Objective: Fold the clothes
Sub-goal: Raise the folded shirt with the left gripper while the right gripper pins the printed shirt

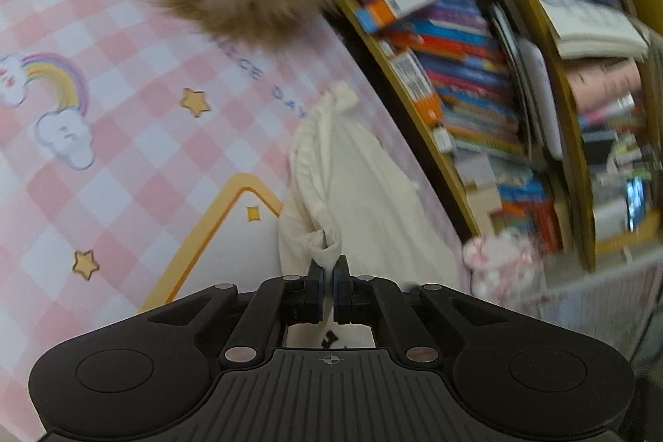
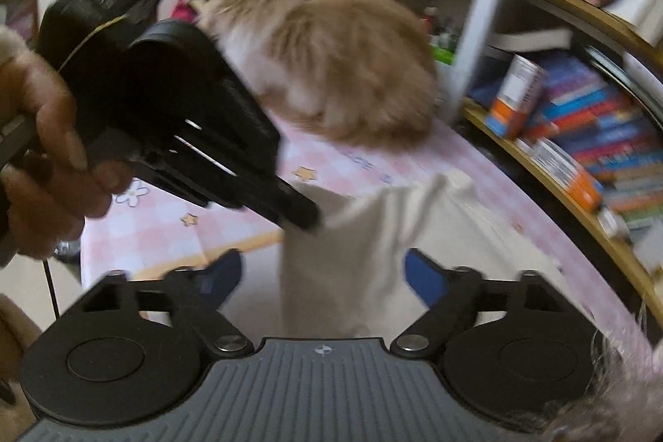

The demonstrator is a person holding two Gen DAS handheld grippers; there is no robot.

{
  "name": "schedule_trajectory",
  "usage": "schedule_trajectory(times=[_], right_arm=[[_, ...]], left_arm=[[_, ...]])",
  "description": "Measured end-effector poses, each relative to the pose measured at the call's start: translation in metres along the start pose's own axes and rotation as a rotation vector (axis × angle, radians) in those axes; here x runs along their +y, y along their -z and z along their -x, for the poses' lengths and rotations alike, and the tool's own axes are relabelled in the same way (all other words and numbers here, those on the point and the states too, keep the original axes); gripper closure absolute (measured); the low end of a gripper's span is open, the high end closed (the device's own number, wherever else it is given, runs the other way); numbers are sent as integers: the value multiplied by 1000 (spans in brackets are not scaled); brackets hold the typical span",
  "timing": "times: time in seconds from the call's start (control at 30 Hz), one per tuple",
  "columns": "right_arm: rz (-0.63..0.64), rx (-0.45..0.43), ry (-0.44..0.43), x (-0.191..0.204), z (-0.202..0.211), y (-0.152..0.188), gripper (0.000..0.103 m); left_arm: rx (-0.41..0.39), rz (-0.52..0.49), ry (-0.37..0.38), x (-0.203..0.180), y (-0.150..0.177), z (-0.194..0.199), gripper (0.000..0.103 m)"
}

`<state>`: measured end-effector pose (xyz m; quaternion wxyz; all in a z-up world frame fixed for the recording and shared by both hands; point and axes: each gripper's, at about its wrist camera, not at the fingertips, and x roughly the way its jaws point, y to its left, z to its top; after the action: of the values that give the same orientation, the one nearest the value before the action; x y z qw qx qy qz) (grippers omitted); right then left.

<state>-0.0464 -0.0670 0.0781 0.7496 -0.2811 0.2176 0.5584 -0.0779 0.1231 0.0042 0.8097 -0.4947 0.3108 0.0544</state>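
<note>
A cream white garment (image 1: 356, 185) lies partly on the pink checked table cover (image 1: 124, 152), with one corner lifted. My left gripper (image 1: 329, 264) is shut on that bunched corner. The right wrist view shows the same left gripper (image 2: 304, 220), held by a hand (image 2: 49, 152), pinching the garment (image 2: 352, 235) at its upper left edge so the cloth hangs below it. My right gripper (image 2: 323, 272) stands open just in front of the hanging cloth. Its blue pads (image 2: 422, 276) sit on either side of the cloth, and the left one is clearly apart from it.
A fluffy tan and white cat (image 2: 331, 61) sits on the far part of the table cover (image 2: 165, 230), close behind the garment. A bookshelf (image 1: 476, 90) packed with books runs along the right edge of the table. A pink patterned container (image 1: 501, 268) stands near that shelf.
</note>
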Motion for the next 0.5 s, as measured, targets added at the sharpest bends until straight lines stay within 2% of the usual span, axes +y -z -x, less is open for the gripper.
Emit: schedule_trajectory(times=[0.17, 0.23, 0.3, 0.33, 0.4, 0.43, 0.47, 0.5], right_arm=[[-39, 40, -2, 4, -19, -11, 64], [-69, 54, 6, 2, -25, -13, 72], [-106, 71, 8, -1, -30, -14, 90], [-134, 77, 1, -5, -31, -13, 92], [-194, 73, -2, -12, -30, -11, 96], [-221, 69, 6, -15, -29, -11, 98], [-244, 65, 26, -18, -28, -10, 99], [-267, 64, 50, -21, -27, -9, 99]], left_arm=[[49, -77, 12, -4, -5, -2, 102], [61, -79, 33, -2, -8, -3, 102], [72, -78, 61, 0, -11, -5, 101], [76, -76, 69, 1, -13, -5, 99], [80, -64, 86, 4, -17, -6, 90], [78, -49, 96, 7, -19, -5, 77], [77, -35, 106, 10, -20, -5, 59], [70, -19, 114, 13, -22, -4, 50]])
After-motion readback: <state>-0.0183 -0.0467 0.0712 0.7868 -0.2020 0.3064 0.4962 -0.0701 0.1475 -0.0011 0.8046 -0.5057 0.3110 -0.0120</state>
